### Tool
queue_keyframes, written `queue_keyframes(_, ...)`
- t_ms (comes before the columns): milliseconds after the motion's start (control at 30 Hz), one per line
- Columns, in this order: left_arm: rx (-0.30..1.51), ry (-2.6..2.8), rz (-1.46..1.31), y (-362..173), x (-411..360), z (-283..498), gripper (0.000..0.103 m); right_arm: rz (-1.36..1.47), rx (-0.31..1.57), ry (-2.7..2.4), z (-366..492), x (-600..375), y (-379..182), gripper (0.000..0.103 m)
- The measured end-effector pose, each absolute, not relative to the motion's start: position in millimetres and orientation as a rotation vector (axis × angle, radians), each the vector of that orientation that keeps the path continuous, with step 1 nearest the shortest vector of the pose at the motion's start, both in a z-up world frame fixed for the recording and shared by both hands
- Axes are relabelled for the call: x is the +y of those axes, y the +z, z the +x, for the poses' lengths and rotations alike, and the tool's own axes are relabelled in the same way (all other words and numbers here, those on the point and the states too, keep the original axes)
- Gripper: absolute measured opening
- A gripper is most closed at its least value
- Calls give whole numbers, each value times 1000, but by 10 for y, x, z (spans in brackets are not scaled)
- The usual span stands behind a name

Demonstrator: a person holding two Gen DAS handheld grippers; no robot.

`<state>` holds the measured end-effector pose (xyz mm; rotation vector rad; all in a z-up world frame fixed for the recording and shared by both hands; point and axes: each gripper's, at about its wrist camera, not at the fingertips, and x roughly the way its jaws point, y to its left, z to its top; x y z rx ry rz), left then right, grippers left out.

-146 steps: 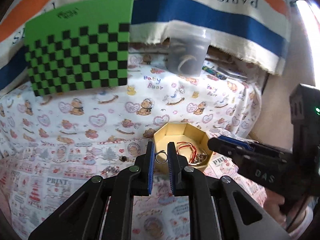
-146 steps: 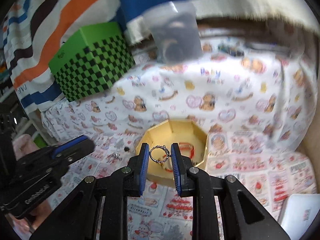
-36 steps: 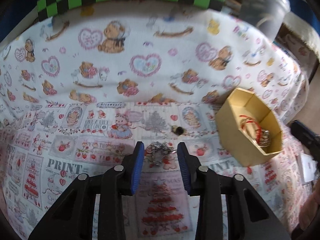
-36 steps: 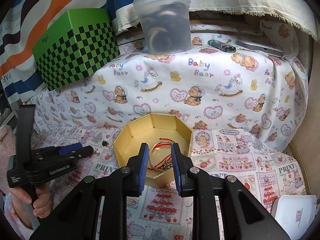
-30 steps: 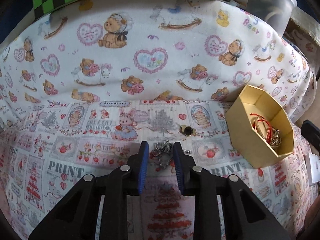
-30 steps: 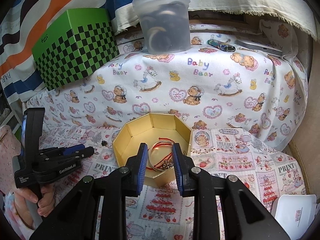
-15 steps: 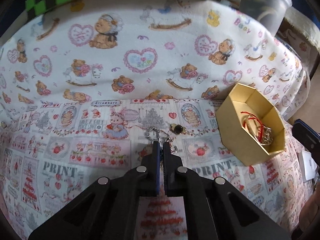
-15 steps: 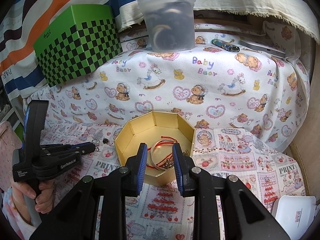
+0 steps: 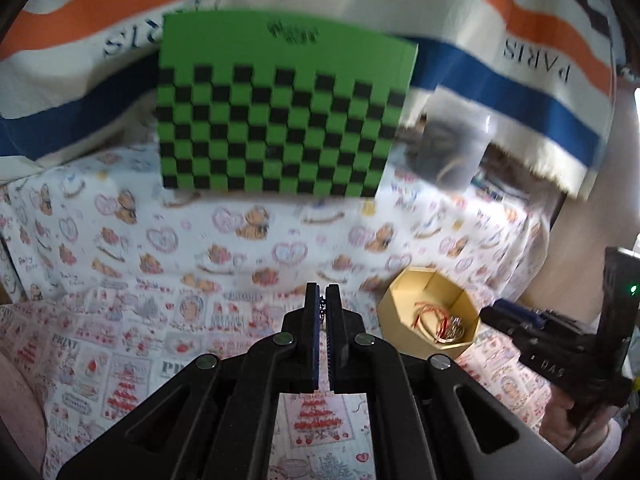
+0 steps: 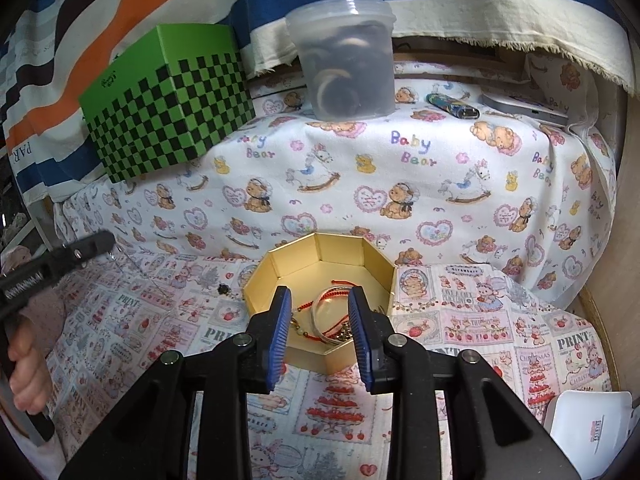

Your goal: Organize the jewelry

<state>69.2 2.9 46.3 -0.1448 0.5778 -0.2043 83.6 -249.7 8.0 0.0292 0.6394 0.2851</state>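
A gold octagonal box [image 10: 280,268] sits on the printed cloth and holds red cord bracelets [image 10: 336,312] and metal pieces. My right gripper [image 10: 319,300] is open and empty, just above the box's near rim. My left gripper [image 9: 322,300] is shut on a thin silver chain [image 9: 321,312], lifted above the cloth, to the left of the box [image 9: 396,312]. In the right wrist view the left gripper [image 10: 100,242] is at far left with the chain [image 10: 140,276] hanging from it. A small dark bead [image 10: 222,289] lies on the cloth left of the box.
A green checkered box [image 10: 168,100] and a clear plastic tub [image 10: 346,64] stand on the raised back ledge, with a lighter [image 10: 452,105] and a phone [image 10: 524,110]. A white object [image 10: 592,428] lies at the front right. A striped cloth hangs behind.
My left gripper closed on the silver chain on the cloth and lifted it up, tilting to face the green box. My right gripper stayed open over the gold box.
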Motion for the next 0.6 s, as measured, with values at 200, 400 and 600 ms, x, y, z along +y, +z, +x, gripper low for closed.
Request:
queue_keyframes(200, 577, -150, -164, 437, 150, 723, 2, -23, 612, 310, 709, -2269, 174, 36)
queue_keyframes(400, 609, -55, -180, 341, 317, 823, 2, -29, 683, 342, 878, -1856, 198, 37)
queue_keyframes(600, 593, -36, -174, 376, 358, 764, 2, -92, 793, 357, 1225, -1345, 0, 37)
